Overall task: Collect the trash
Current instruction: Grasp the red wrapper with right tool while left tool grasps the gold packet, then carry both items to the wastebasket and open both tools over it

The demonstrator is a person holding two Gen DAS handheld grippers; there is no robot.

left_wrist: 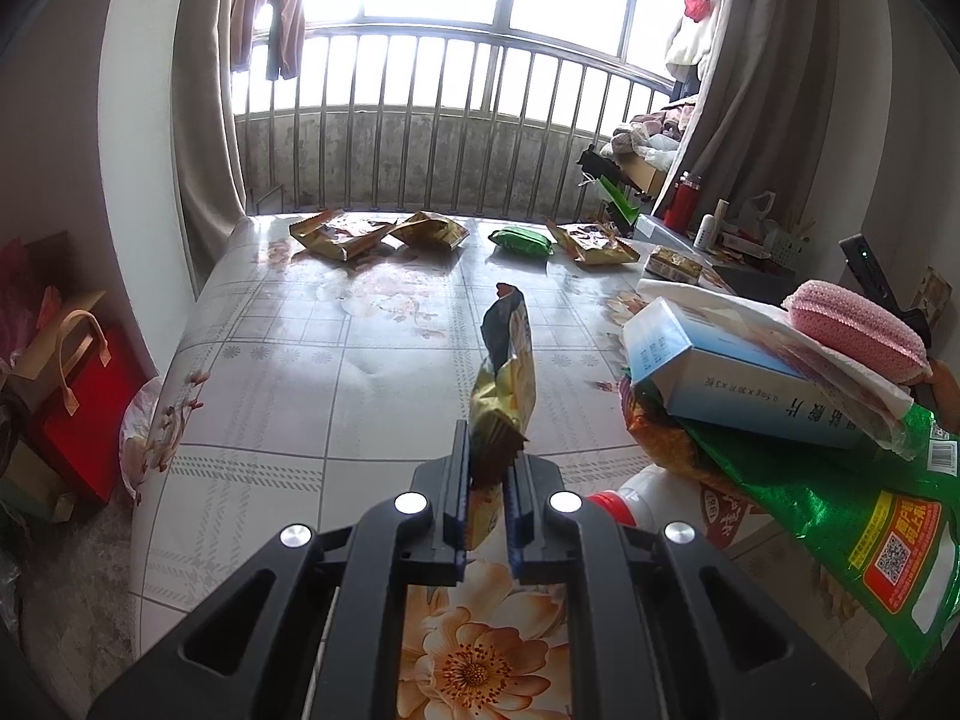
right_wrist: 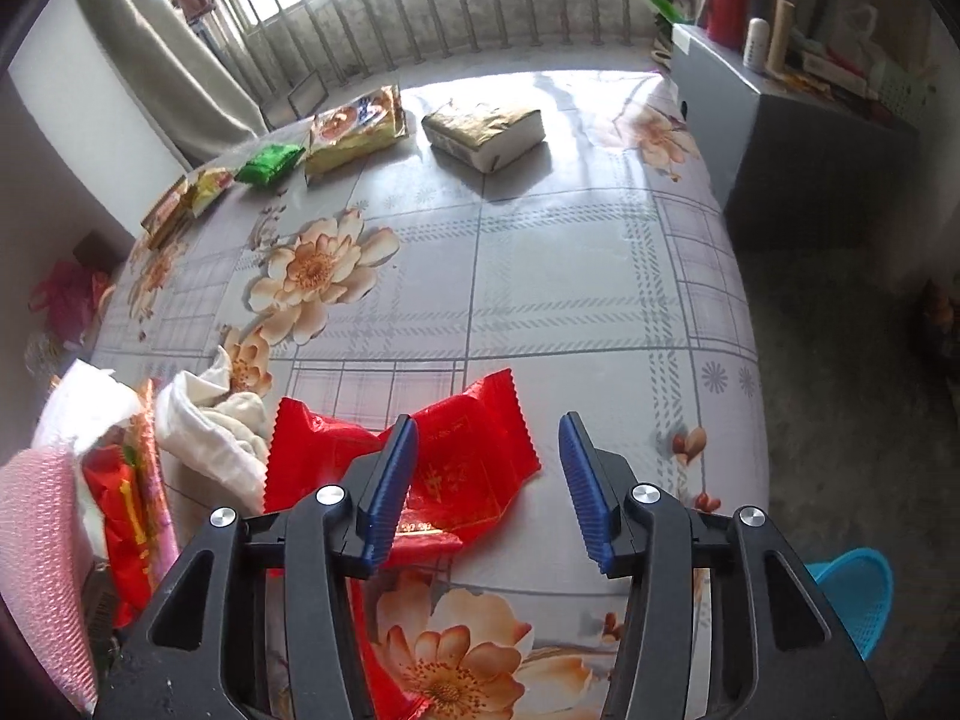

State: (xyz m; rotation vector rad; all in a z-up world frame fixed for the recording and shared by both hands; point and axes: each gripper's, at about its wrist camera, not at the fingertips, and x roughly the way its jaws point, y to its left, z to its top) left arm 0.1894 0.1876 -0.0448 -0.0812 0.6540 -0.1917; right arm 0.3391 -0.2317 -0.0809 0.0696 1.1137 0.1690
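Note:
My left gripper (left_wrist: 487, 456) is shut on a yellow and blue snack wrapper (left_wrist: 509, 369), held upright above the flowered table (left_wrist: 336, 372). To its right is a pile of trash: a blue box (left_wrist: 720, 372), a pink sponge (left_wrist: 852, 324), a green bag (left_wrist: 840, 498). My right gripper (right_wrist: 487, 438) is open, low over the table (right_wrist: 570, 276). A red wrapper (right_wrist: 462, 456) lies flat under and beside its left finger (right_wrist: 390, 480). Crumpled white tissue (right_wrist: 210, 420) lies left of it.
Several snack packets (left_wrist: 348, 234) and a green packet (left_wrist: 521, 240) lie along the far table edge, also in the right wrist view (right_wrist: 354, 132), with a tissue pack (right_wrist: 486, 132). A grey cabinet (right_wrist: 792, 138) stands at right, a blue basket (right_wrist: 858, 600) on the floor.

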